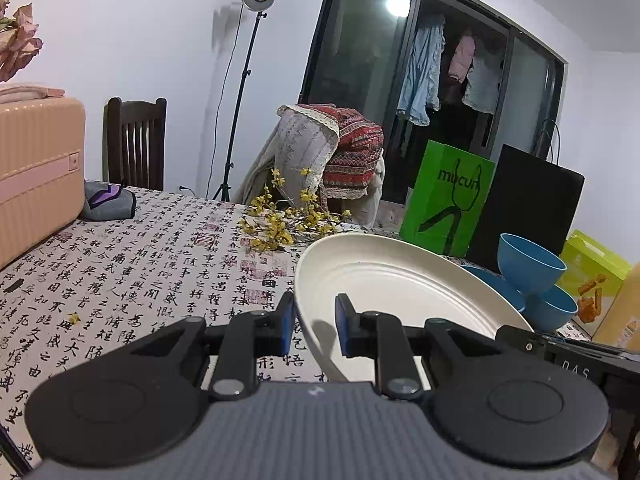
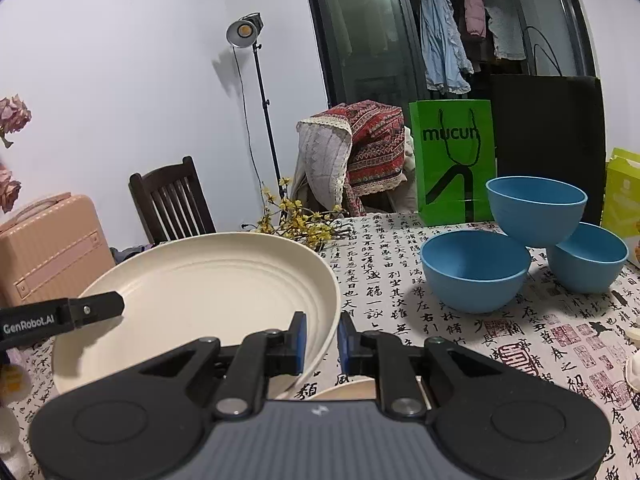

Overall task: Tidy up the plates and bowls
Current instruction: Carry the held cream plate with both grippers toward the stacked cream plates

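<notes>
A cream plate (image 1: 400, 280) (image 2: 208, 280) hangs tilted above the calligraphy tablecloth, held from both sides. My left gripper (image 1: 315, 322) is shut on its left rim, and one of its fingers (image 2: 100, 306) shows in the right wrist view. My right gripper (image 2: 322, 338) is shut on the plate's right rim. Three blue bowls sit to the right: a near one (image 2: 474, 268), a far right one (image 2: 588, 256), and a third (image 2: 536, 208) (image 1: 528, 260) resting on top of both. The edge of a second cream plate (image 2: 348, 388) peeks out under my right gripper.
A green paper bag (image 2: 454, 160) and a black bag (image 2: 548, 128) stand behind the bowls, with a yellow-green box (image 2: 622, 196) at the right edge. Yellow flower branches (image 1: 280, 220) lie mid-table. A pink suitcase (image 1: 36, 168) stands on the left, a dark chair (image 1: 134, 140) behind.
</notes>
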A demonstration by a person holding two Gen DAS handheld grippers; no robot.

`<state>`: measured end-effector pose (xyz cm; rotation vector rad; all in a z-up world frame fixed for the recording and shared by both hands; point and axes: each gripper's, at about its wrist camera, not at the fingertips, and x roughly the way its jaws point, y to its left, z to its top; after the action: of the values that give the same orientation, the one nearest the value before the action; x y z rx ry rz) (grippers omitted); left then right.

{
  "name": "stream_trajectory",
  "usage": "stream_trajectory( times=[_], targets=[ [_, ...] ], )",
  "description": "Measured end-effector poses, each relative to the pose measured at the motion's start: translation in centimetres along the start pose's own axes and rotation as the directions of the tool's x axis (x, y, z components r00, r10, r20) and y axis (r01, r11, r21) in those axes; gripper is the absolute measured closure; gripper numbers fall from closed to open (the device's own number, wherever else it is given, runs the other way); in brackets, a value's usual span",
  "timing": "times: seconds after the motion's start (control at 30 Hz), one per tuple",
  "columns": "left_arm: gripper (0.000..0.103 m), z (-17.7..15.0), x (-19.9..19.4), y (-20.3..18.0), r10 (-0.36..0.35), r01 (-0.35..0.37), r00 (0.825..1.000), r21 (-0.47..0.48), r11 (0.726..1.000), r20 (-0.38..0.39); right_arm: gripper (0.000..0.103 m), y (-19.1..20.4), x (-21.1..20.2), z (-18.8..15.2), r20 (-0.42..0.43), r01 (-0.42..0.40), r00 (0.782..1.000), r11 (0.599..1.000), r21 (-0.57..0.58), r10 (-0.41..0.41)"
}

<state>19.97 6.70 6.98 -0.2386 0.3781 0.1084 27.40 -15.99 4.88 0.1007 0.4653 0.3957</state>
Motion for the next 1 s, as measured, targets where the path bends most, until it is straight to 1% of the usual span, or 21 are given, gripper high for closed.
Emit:
stream_trajectory(
  times=[0.4,0.83,1.0],
  targets=[
    [0.082,-1.6,-0.4,-0.5,-0.039,0.039,0.999,-0.007,0.999,-0.008,0.087,-0.8,-1.8,-1.3,0.028,0.018,0.999,1.000,0.020,-0.018],
    [0.082,-3.1,-0.8,-2.1,-0.067,0.067,0.998,0.023,0.997,-0.001,0.087,-2.2,-3.1,-3.1,0.034,0.055,0.998,0.998,0.027,-0.056],
    [0.082,-3.8,-0.8,-2.7,-0.088,0.088,0.996,0.026,0.996,-0.011,0.087,-3.0,-3.8,-3.6,0.038,0.069,0.997,0.997,0.034,-0.070]
  ],
)
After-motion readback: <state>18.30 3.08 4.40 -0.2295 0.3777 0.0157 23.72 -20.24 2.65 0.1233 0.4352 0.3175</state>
